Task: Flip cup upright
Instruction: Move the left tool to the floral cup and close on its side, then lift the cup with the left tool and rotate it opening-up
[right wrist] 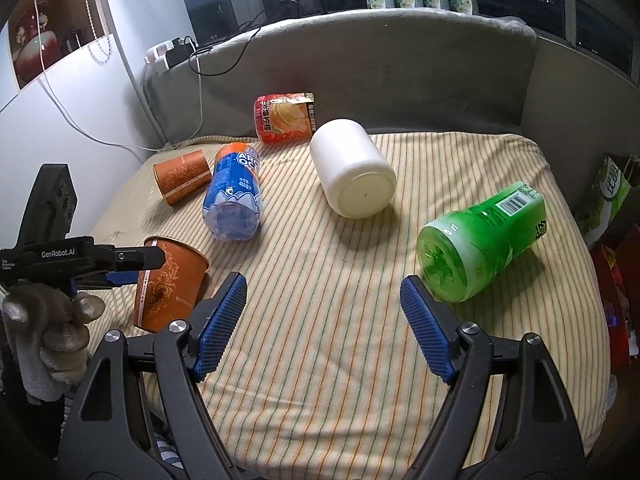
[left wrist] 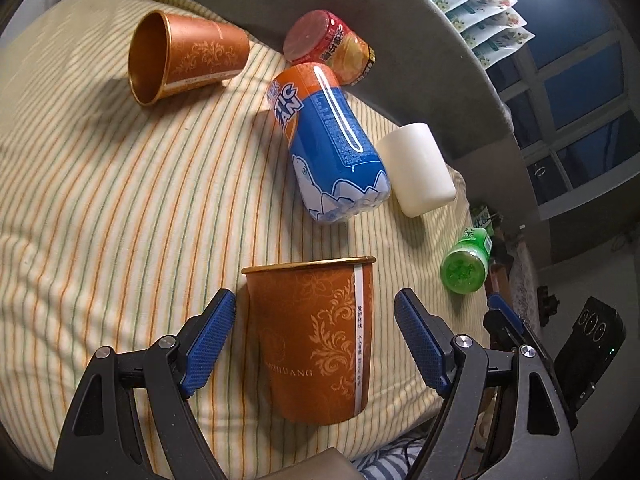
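Observation:
An orange paper cup (left wrist: 316, 340) stands upright on the striped cushion, rim up, between the open blue pads of my left gripper (left wrist: 316, 340); the pads stand apart from its sides. The same cup shows in the right wrist view (right wrist: 168, 284), with the left gripper (right wrist: 120, 270) around it. A second orange cup (left wrist: 188, 60) lies on its side at the far left, also seen from the right wrist (right wrist: 182, 182). My right gripper (right wrist: 324, 320) is open and empty over the cushion.
On the striped cushion (right wrist: 320, 380) lie a blue bottle (right wrist: 234, 196), a white cup (right wrist: 352, 168), a green bottle (right wrist: 480, 240) and a red-orange bottle (right wrist: 284, 118). A grey backrest (right wrist: 380, 72) rises behind. The cushion's edge drops off at the right.

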`<state>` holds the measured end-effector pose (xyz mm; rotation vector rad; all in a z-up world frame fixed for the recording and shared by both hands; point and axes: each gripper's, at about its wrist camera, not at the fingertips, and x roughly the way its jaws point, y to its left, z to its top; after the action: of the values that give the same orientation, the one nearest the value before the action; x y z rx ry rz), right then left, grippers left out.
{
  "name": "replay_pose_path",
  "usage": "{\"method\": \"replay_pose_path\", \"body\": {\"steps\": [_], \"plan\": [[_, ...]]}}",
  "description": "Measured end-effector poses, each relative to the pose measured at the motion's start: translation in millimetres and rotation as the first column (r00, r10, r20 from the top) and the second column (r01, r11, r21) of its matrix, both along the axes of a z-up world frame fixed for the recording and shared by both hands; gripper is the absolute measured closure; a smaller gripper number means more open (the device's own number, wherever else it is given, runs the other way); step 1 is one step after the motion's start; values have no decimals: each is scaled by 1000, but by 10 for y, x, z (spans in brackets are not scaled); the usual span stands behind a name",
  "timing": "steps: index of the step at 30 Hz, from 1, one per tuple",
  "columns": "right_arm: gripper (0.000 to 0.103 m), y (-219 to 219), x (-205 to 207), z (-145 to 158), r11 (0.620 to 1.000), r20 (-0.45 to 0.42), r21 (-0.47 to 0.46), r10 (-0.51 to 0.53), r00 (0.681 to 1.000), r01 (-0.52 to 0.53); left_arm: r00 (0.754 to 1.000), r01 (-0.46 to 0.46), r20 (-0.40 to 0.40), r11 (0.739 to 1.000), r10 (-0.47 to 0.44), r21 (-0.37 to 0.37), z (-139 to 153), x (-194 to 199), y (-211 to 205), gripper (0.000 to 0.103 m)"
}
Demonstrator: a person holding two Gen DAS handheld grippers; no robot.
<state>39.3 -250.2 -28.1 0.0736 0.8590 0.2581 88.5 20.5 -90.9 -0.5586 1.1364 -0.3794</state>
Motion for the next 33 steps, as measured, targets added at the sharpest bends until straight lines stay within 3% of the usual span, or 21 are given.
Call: {"method": "replay_pose_path", "body": {"steps": [6,12,15,33], "plan": [[21,-23,13,-8,1000,0,5,-11,1000,11,1000,-2,-26,1000,2,-13,-68,38,2,24],[21,-52,7,-7,1000,2,9,-24,1000,24,1000,-2,-17,1000,2,-7,-63,41,-20,38],[21,-61,6,1,999,4,12,-30,1000,30,1000,3,-6,1000,-3,-1,-46,30,-41,38],[21,-65,-10,19,999,7,18,-41,999,40,979,-7,200,987,-26,160,319,-180,-239,38]]}}
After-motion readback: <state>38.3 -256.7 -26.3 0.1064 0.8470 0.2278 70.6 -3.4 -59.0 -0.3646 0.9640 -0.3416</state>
